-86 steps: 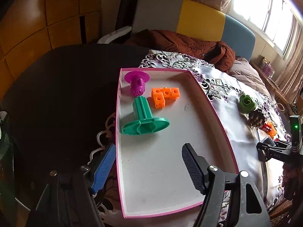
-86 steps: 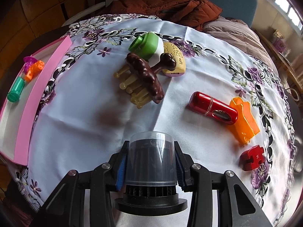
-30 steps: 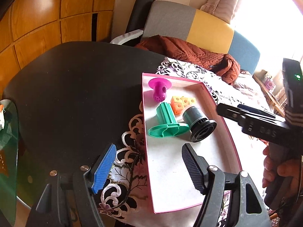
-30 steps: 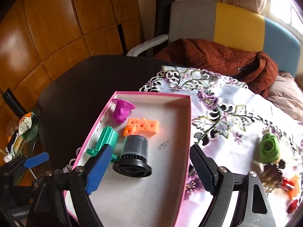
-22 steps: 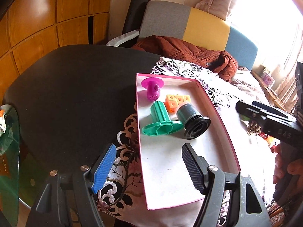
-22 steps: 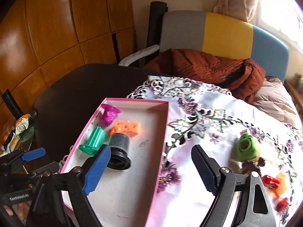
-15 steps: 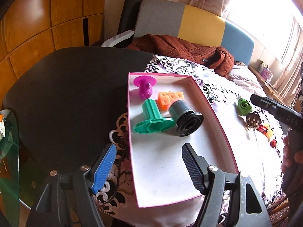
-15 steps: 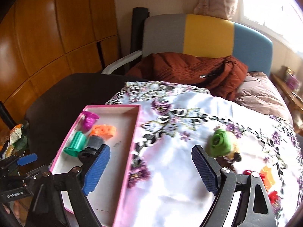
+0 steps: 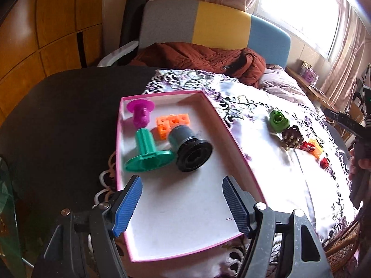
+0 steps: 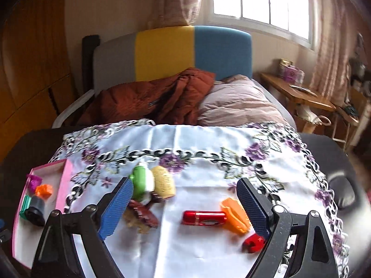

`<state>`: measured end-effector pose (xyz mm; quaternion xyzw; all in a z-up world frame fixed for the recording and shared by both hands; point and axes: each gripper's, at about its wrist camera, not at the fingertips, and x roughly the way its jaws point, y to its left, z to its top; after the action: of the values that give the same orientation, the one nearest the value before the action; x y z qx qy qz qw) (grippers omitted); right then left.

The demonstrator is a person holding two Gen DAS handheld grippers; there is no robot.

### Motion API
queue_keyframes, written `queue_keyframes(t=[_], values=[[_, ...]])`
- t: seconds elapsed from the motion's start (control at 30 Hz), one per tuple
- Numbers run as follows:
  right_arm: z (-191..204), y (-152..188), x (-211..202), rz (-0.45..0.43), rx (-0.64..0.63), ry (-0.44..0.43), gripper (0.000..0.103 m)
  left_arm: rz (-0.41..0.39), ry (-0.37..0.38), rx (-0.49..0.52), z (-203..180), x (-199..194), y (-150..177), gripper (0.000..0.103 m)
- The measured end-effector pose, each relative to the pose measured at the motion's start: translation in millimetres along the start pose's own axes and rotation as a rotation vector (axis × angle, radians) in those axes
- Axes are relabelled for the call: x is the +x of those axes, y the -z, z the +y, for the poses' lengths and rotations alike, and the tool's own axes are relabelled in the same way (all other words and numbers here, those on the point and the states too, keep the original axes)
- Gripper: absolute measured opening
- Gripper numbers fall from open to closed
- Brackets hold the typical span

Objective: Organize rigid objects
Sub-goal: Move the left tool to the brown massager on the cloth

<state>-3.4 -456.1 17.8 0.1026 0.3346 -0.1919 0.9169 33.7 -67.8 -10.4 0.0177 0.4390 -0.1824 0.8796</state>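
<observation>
The pink-rimmed tray holds a purple piece, orange cubes, a teal flanged piece and a black-and-grey cylinder lying on its side. My left gripper hangs open over the tray's near end, empty. My right gripper is empty with its jaws still opening, above the floral cloth. Under it lie a green-and-white piece, a tan piece, a brown comb-like clip, a red tube, an orange piece and a small red piece.
The tray sits at the left edge of the right wrist view. A dark round table carries the cloth. Behind it stands a grey, yellow and blue sofa with a rust jacket. A hand shows at the right edge.
The black-and-grey cylinder was released into the tray. My right gripper swung away from the tray to the right, over the loose pieces on the cloth. The left gripper shifted slightly.
</observation>
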Motion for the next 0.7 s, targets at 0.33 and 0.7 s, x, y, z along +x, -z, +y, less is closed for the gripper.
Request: queue_keyframes(t=[0.33, 0.7], values=[[-68.3, 16.5, 18.3, 0.046, 0.254, 0.092, 0.091, 0.092, 0.099, 0.117, -73.1, 33.4, -18.7, 0.072], [-70.6, 17.9, 20.7, 0.071, 0.277, 0.077, 0.092, 0.142, 0.271, 0.356, -189.6, 85.8, -40.4, 0.08]])
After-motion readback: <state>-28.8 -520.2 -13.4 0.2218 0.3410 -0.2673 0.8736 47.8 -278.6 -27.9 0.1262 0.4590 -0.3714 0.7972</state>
